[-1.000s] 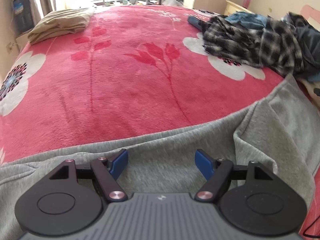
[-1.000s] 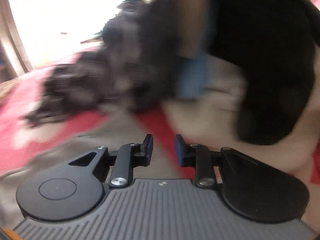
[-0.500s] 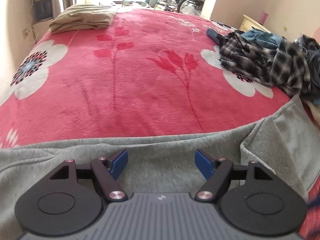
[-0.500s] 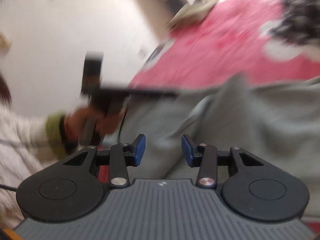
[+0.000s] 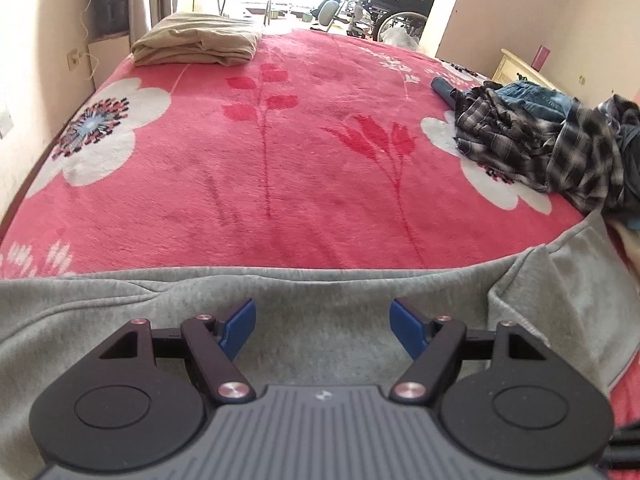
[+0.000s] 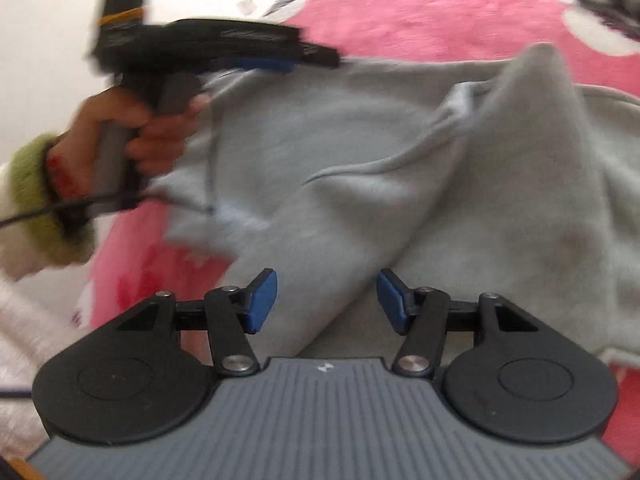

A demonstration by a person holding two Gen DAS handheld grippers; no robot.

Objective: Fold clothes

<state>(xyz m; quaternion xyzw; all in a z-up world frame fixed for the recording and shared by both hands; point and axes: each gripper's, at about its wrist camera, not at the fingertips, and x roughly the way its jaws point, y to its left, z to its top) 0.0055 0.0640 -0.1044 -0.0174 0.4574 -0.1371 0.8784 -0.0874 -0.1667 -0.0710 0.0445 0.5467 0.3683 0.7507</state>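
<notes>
Your right gripper (image 6: pixel 322 300), jaws opening and empty, hung directly over the grey sweatshirt's (image 6: pixel 400 168) diagonal fold, nearer than your wide-open, empty left gripper (image 5: pixel 322 330).

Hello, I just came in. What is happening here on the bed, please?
A person is folding clothes on a bed with a red flowered blanket, holding tongs in each hand. A grey sweatshirt lies spread at the near edge. The left tongs hover open above it, gripping nothing. The right tongs are opening over a fold of the sweatshirt, without pinching it. A beige folded garment lies at the far corner, and a plaid pile waits on the right.
</notes>
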